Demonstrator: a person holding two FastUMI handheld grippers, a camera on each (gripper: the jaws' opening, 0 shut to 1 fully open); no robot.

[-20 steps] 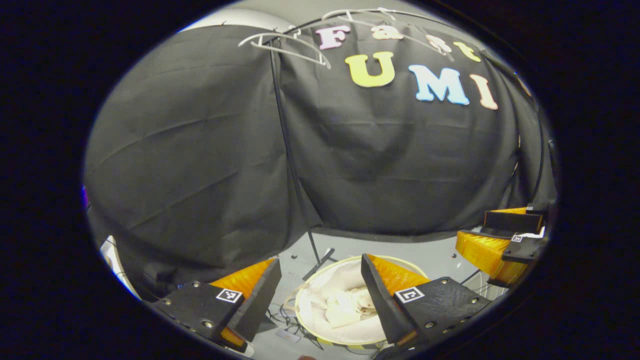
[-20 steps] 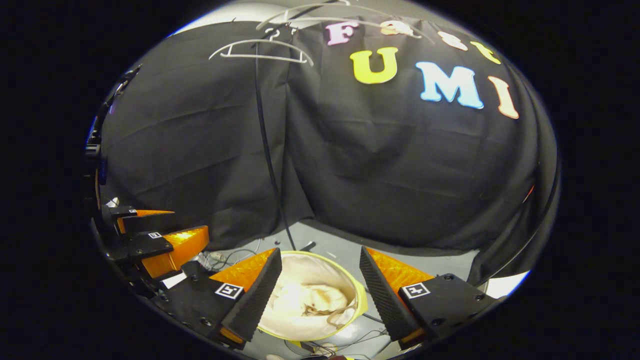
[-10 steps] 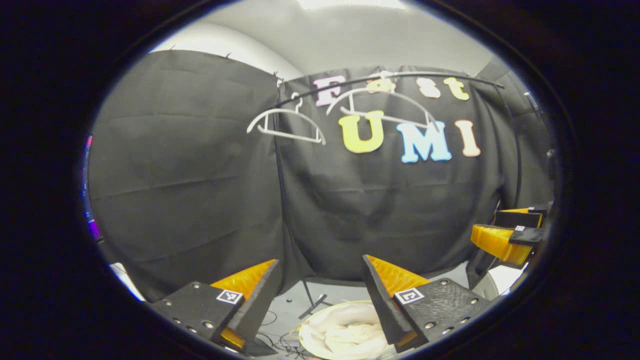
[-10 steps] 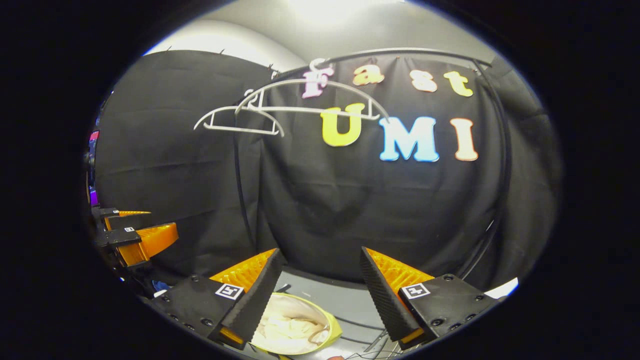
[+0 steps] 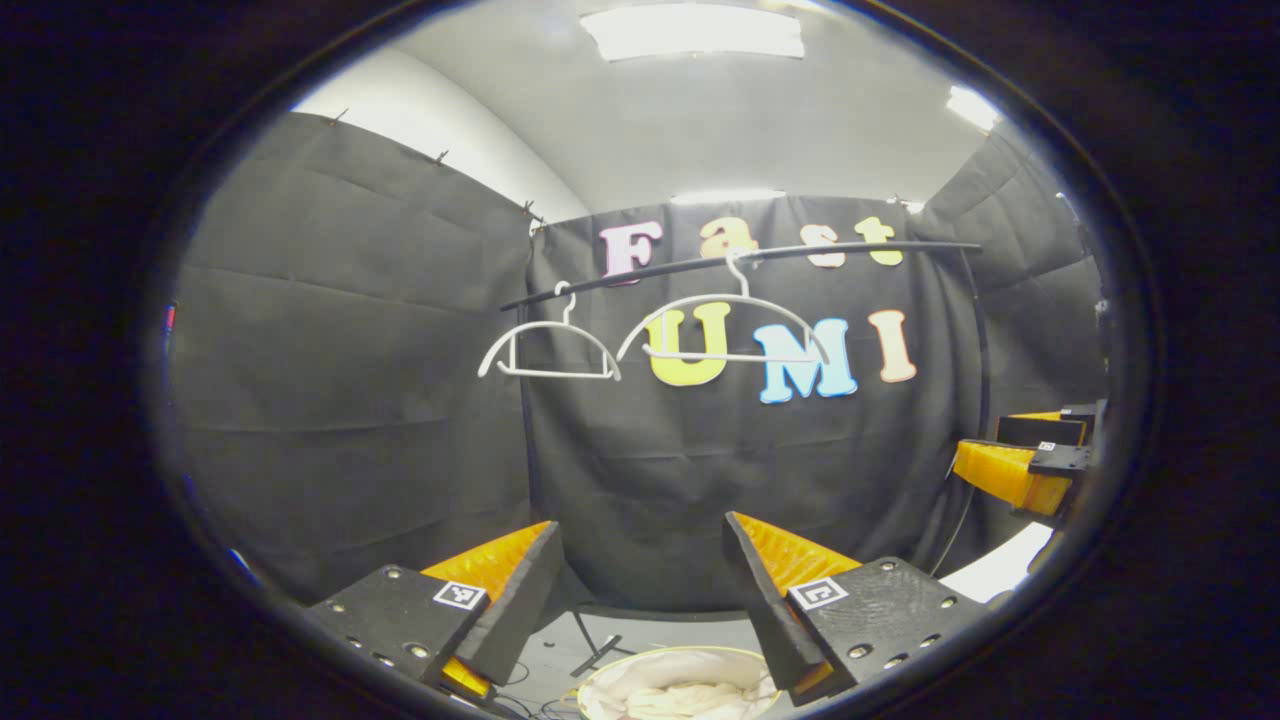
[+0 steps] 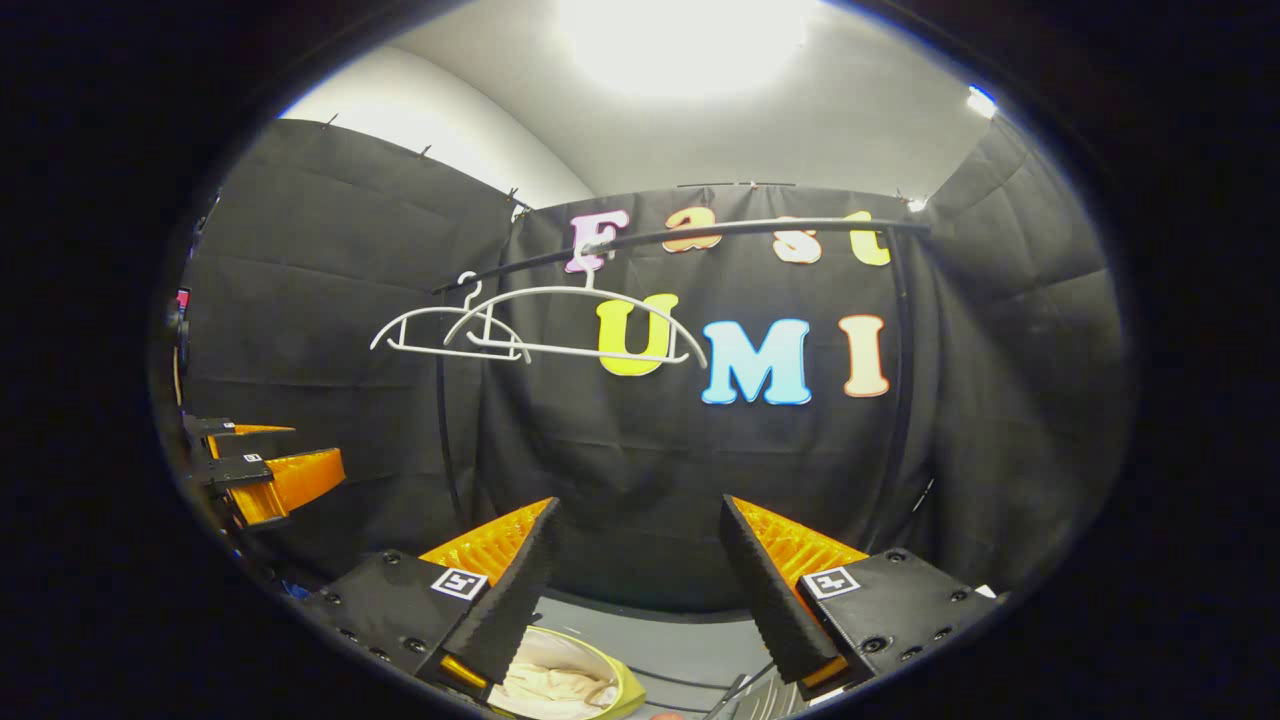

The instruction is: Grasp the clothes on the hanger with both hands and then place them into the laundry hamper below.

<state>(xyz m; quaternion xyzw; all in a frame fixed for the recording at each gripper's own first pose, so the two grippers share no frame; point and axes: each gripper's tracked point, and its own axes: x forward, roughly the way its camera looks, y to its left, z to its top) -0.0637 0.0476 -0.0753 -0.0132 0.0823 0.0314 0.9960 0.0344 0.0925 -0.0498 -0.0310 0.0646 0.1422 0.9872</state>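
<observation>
Cream clothes lie in the round hamper on the floor, at the bottom edge of the left gripper view. The right gripper view has the same clothes inside the hamper's yellow rim. Two bare white hangers hang from a black rail; both hangers also hang high in the right gripper view. My left gripper is open and holds nothing. My right gripper is open too, with nothing between its fingers. Each gripper appears at the other view's edge, right and left.
Black cloth walls close the booth behind and on both sides. The rail's upright posts stand in front of the cloth. Loose cables lie on the grey floor by the hamper. A ceiling light glows overhead.
Both grippers have tipped upward: the hamper slid to the bottom edge, while the hangers, rail and ceiling came into view. Both stay open.
</observation>
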